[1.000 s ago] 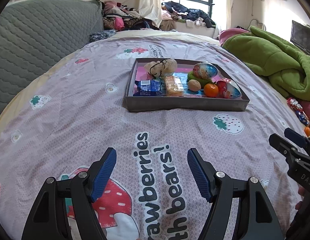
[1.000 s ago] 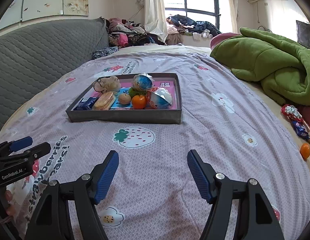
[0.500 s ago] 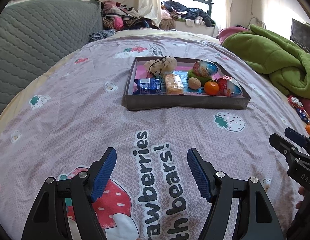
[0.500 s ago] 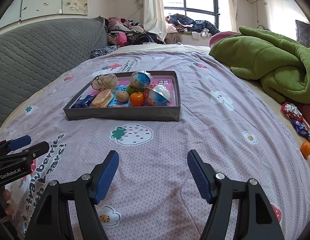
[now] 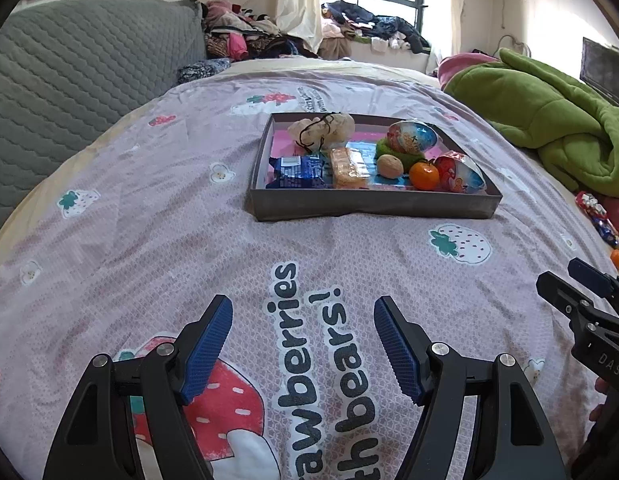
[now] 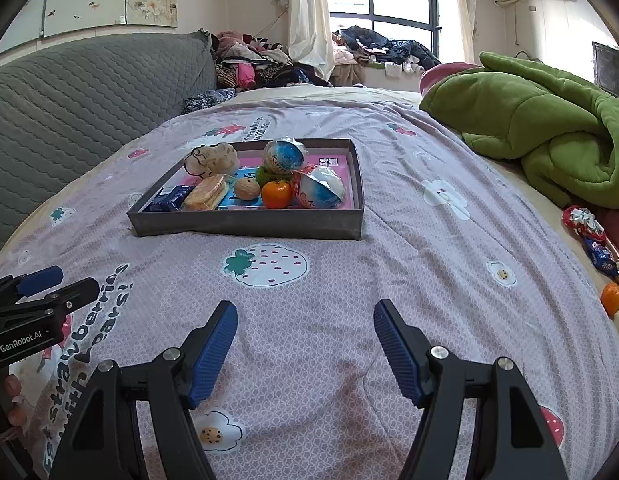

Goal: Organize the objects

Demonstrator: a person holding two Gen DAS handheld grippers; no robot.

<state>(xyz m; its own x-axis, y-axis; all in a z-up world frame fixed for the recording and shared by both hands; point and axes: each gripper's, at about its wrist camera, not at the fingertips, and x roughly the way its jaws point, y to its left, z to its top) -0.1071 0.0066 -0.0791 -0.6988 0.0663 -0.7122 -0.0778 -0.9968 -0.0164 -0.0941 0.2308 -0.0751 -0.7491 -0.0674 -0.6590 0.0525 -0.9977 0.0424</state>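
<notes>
A shallow grey tray (image 5: pixel 373 204) (image 6: pixel 245 224) rests mid-bed. It holds a tangerine (image 5: pixel 424 175) (image 6: pixel 276 194), a walnut (image 5: pixel 390 166) (image 6: pixel 246 188), two foil eggs (image 5: pixel 411 137) (image 6: pixel 283 155), a wafer pack (image 5: pixel 346 168), a blue packet (image 5: pixel 297 170) and a beige plush (image 5: pixel 323 131). My left gripper (image 5: pixel 303 342) hovers open and empty over the sheet, well short of the tray. My right gripper (image 6: pixel 305 344) is likewise open and empty. A loose tangerine (image 6: pixel 612 299) and wrapped sweets (image 6: pixel 589 236) lie at the bed's right edge.
A green blanket (image 6: pixel 541 132) is heaped at the right. A grey quilted headboard (image 5: pixel 69 80) runs along the left. Clothes are piled by the window (image 6: pixel 309 60). Each gripper shows at the edge of the other's view: the right gripper (image 5: pixel 585 308), the left gripper (image 6: pixel 33 292).
Both views have drawn back slightly and tilted up; the tray sits a little farther off. Both grippers stay open and empty.
</notes>
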